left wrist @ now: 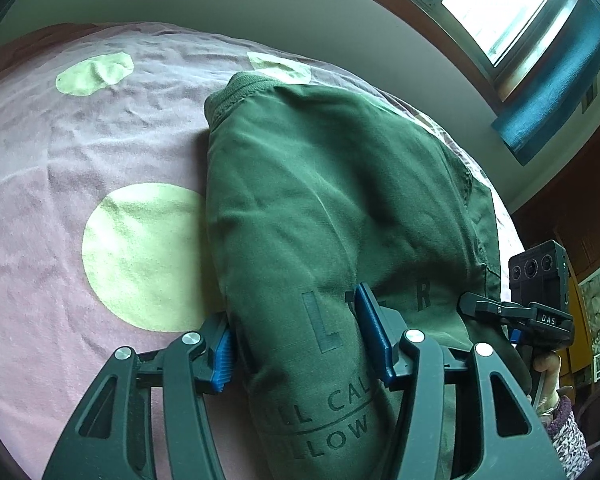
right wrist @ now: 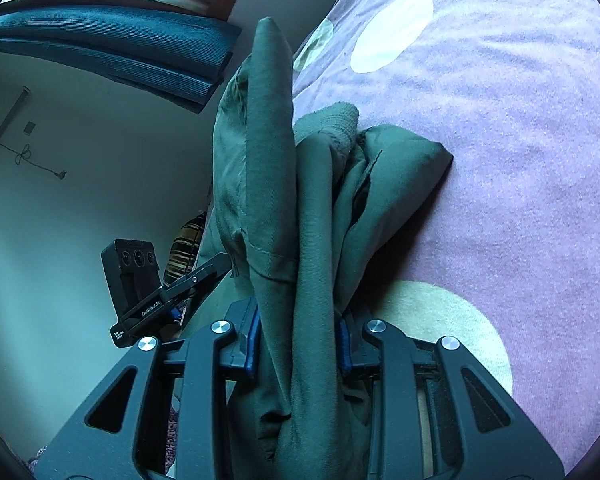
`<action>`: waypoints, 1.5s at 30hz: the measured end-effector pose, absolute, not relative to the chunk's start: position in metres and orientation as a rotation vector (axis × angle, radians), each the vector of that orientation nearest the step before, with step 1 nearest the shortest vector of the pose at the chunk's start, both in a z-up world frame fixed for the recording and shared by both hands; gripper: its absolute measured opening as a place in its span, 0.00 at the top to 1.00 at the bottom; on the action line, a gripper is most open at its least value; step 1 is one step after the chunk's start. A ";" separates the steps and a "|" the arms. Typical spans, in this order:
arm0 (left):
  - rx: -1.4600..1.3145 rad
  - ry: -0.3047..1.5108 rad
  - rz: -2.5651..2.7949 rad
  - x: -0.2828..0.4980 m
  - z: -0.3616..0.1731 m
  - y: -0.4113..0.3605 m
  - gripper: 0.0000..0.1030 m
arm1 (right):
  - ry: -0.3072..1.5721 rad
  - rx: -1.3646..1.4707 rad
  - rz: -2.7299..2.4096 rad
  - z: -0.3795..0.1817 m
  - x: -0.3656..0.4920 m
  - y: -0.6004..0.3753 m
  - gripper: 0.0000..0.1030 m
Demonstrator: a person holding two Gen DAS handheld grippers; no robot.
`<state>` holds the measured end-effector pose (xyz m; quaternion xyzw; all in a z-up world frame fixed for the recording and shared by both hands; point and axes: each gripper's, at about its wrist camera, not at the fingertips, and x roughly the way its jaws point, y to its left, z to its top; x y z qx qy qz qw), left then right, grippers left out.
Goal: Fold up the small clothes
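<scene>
Left wrist view: the left gripper (left wrist: 300, 344) has its blue pads (left wrist: 374, 332) closed around a thick fold of the green garment (left wrist: 320, 184), which is lifted over the pink blanket (left wrist: 60, 168) with pale round spots; dark lettering shows on the cloth. The right gripper (left wrist: 512, 320) appears at the garment's far edge. Right wrist view: the right gripper (right wrist: 298, 344) clamps bunched layers of the green garment (right wrist: 272, 152), whose lower folds rest on the blanket (right wrist: 520, 160).
</scene>
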<state>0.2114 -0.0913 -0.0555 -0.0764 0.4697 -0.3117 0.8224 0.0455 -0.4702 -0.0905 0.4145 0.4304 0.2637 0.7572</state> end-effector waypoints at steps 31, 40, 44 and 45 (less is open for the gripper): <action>-0.174 0.976 -0.566 0.236 -0.050 -0.076 0.47 | 0.952 0.861 0.599 -0.098 0.090 -0.457 0.71; -0.259 0.949 -0.645 0.212 -0.035 -0.035 0.22 | 0.920 0.953 0.535 -0.079 0.053 -0.490 0.26; -0.312 0.947 -0.700 0.186 -0.033 -0.016 0.18 | 0.917 0.932 0.501 -0.074 0.020 -0.495 0.21; -0.327 0.963 -0.707 0.178 -0.037 -0.012 0.18 | 0.925 0.917 0.486 -0.074 0.012 -0.494 0.20</action>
